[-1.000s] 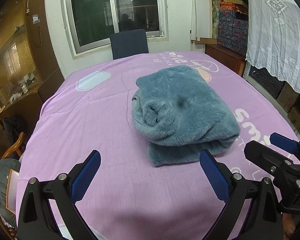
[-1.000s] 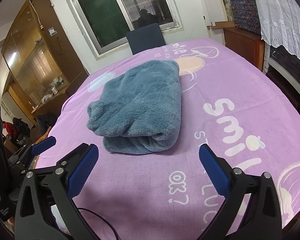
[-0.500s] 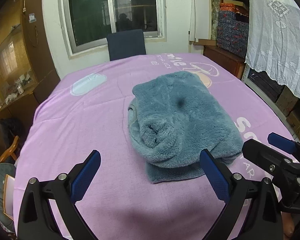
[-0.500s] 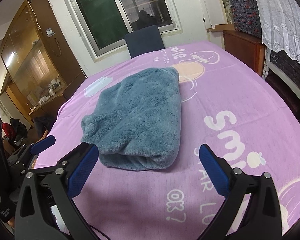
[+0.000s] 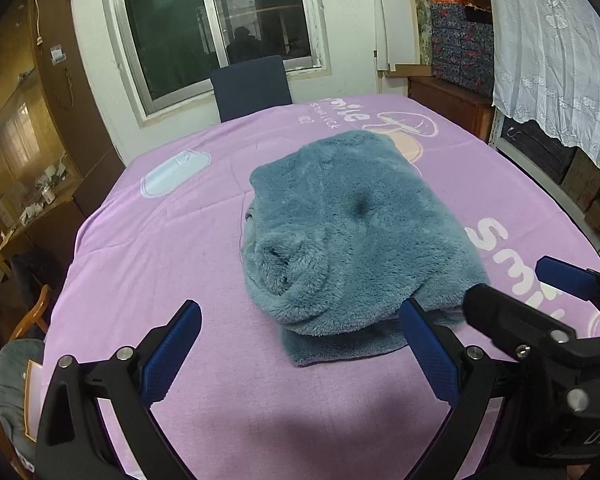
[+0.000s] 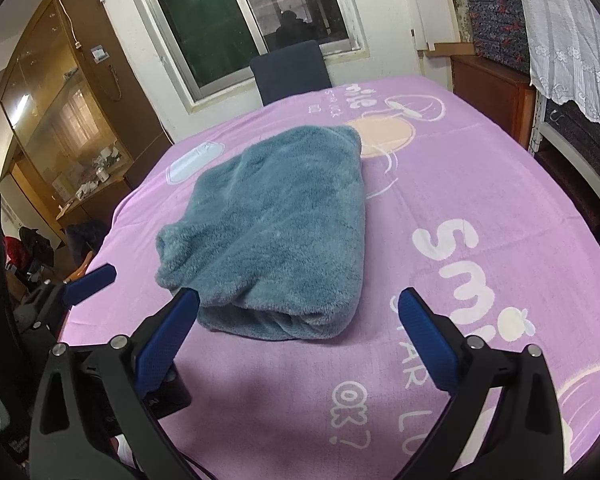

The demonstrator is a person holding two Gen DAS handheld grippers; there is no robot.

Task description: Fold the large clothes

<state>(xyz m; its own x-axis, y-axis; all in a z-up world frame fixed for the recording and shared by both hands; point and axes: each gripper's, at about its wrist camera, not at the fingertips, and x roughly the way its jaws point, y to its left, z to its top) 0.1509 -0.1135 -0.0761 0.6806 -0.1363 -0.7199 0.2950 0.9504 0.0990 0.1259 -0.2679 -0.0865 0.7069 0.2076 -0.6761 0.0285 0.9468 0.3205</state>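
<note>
Left wrist view: the blue fleece garment (image 5: pixel 356 236) lies folded in a thick bundle mid-frame on the purple-covered worktop (image 5: pixel 152 264). Both the left tongs (image 5: pixel 300 354) and the right tongs (image 6: pixel 298 344) gape wide, holding nothing. The loose rolled end at the bundle's lower left could spring open if nudged. Compared with a second ago, the bundle sits closer to both tongs.
</note>
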